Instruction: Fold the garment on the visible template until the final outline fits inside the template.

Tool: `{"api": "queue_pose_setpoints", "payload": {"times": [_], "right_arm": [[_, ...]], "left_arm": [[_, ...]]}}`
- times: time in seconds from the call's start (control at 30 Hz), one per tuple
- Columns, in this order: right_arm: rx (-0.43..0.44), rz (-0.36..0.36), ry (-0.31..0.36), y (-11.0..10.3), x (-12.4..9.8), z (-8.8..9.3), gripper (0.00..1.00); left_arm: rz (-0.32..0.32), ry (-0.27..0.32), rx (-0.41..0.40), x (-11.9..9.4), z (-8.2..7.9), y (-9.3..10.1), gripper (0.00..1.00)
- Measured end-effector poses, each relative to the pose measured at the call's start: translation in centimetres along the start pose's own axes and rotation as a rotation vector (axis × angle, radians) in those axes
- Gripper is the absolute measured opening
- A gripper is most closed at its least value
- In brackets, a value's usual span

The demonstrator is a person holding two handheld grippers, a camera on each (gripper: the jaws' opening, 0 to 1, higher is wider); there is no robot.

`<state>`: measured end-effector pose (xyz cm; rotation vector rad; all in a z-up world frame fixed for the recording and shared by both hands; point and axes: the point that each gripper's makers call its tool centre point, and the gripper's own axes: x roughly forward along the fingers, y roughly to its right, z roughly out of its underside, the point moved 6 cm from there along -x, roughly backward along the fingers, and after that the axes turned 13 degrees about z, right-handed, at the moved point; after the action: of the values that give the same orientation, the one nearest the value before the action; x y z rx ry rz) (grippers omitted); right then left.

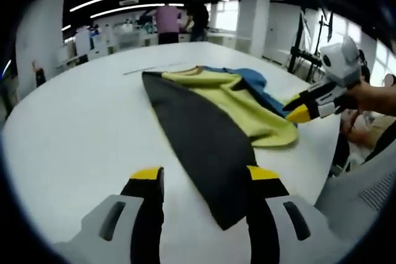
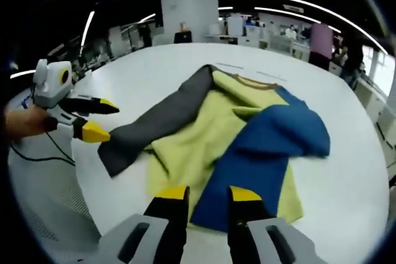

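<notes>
Lying on the white desk (image 2: 346, 171) is the garment (image 2: 204, 146), yellow with a grey sleeve (image 1: 204, 146) and a blue sleeve (image 2: 272, 140). Folding is partly done; both sleeves are crossed over the body. The left gripper (image 1: 204, 180) has jaws apart, holding nothing. The right gripper (image 2: 207, 197) has jaws narrow, just over the blue hem. Next, I think, pinch an edge and fold inward.

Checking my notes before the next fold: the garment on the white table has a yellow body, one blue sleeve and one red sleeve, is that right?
Not quite. The second sleeve is dark grey, not red, as the right gripper view shows. The rest stands: the garment lies on the white table with a yellow body and a blue sleeve.
</notes>
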<state>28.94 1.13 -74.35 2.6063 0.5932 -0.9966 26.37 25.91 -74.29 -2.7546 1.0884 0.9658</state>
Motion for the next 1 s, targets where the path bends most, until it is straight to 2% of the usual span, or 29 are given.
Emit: {"api": "queue_pose_setpoints", "payload": {"times": [0.03, 0.17, 0.27, 0.33, 0.37, 0.47, 0.6, 0.8, 1.0], "right_arm": [[0.001, 0.007, -0.003, 0.0, 0.2, 0.2, 0.16], [0.008, 0.028, -0.015, -0.2, 0.5, 0.6, 0.13], [-0.022, 0.045, -0.016, -0.5, 0.8, 0.8, 0.1], [-0.036, 0.056, -0.014, -0.7, 0.8, 0.9, 0.08], [-0.049, 0.065, -0.009, -0.7, 0.8, 0.9, 0.06], [-0.078, 0.087, -0.004, -0.7, 0.7, 1.0, 0.0], [-0.048, 0.101, 0.001, -0.4, 0.6, 0.9, 0.0], [-0.023, 0.098, 0.004, -0.1, 0.2, 0.7, 0.0], [-0.004, 0.095, 0.041, 0.5, -0.6, -0.4, 0.0]], "left_arm": [[-0.003, -0.022, -0.01, 0.0, 0.5, 0.0, 0.46], [0.005, -0.045, -0.017, 0.2, 1.2, 0.1, 0.42], [0.005, -0.066, -0.016, 0.4, 1.6, 0.0, 0.36], [0.0, -0.068, -0.033, 0.4, 1.9, 0.1, 0.32], [0.001, -0.051, -0.019, 0.5, 1.7, 0.1, 0.31], [-0.005, -0.067, -0.022, 0.4, 1.8, 0.2, 0.25], [-0.006, -0.063, -0.062, 0.1, 2.1, 0.1, 0.08], [-0.002, -0.056, -0.098, -0.1, 2.2, 0.0, 0.0], [0.002, -0.034, -0.122, -0.6, 1.6, 0.1, 0.0]]}}
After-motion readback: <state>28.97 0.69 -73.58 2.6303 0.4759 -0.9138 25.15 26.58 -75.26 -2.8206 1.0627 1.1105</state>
